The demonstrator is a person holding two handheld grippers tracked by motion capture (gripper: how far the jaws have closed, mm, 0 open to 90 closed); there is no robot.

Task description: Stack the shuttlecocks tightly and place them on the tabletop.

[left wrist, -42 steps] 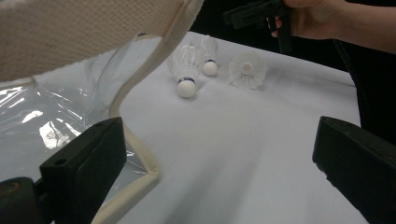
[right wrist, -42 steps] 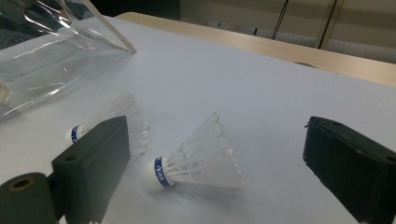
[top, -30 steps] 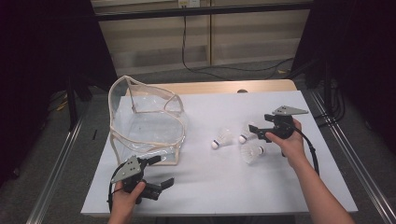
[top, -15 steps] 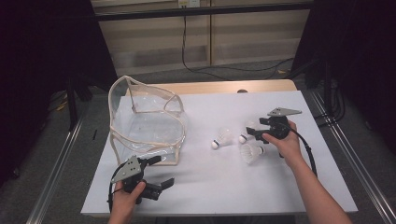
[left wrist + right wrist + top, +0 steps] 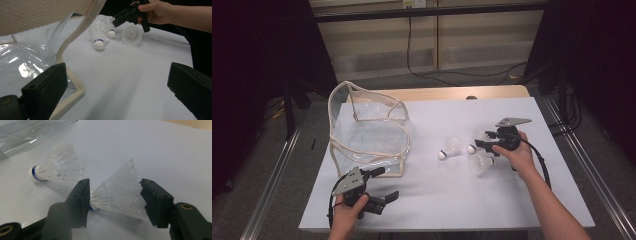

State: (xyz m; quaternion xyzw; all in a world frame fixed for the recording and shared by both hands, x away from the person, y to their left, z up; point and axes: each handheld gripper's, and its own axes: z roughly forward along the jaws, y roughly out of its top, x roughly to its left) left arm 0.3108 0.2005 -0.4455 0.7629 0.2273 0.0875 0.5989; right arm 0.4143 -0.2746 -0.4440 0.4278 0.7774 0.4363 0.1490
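Three white shuttlecocks lie on the white table [image 5: 437,200]. One [image 5: 449,150] is to the left, one [image 5: 477,145] is in the middle, and one [image 5: 482,164] stands on its skirt nearer the person. My right gripper [image 5: 482,142] is at the middle shuttlecock [image 5: 117,197]. Its jaws have just been closing and now sit on either side of it, cork end by the left pad and skirt edge by the right pad. The skirt shows no squeeze. My left gripper [image 5: 388,184] rests open near the front edge, beside the clear bag [image 5: 367,135], with nothing between its jaws.
The clear plastic bag [image 5: 37,50] with cream trim stands open at the table's left. From the left gripper view the shuttlecocks [image 5: 98,31] lie beyond the bag's corner, with the right gripper [image 5: 125,16] behind them. A wooden table edge [image 5: 437,93] is at the back.
My right gripper has settled slightly lower onto the middle shuttlecock. The left hand, the bag and the other two shuttlecocks have stayed put.
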